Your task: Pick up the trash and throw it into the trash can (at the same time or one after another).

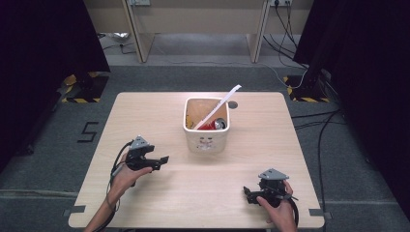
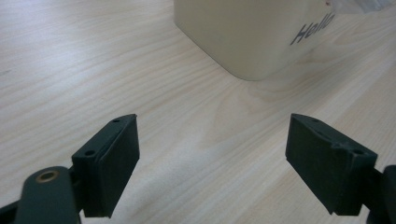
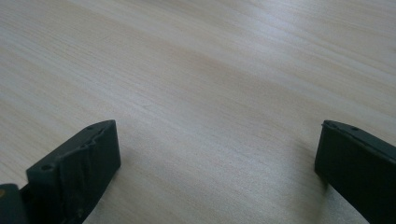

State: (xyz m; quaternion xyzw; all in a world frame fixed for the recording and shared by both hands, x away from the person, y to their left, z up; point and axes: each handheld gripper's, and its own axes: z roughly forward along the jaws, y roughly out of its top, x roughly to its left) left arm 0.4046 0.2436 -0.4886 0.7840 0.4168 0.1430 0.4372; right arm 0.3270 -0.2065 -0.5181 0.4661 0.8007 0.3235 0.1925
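Left gripper (image 1: 162, 160) at 8 o'clock on the pale wooden table (image 1: 145, 116) — jaws spread wide, empty. Cream square plastic bin (image 1: 207, 137) at 12 o'clock holds a red can (image 1: 211, 125) and a white paper strip (image 1: 220, 106); likely light, rigid, smooth-walled — take the rim. Right gripper (image 1: 247, 192) at 4 o'clock, jaws apart, empty.

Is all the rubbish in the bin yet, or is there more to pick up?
Looks done: the cream square bin holds a red can and a white strip. The left gripper and right gripper are open, holding nothing. I see nothing left on the wooden table.
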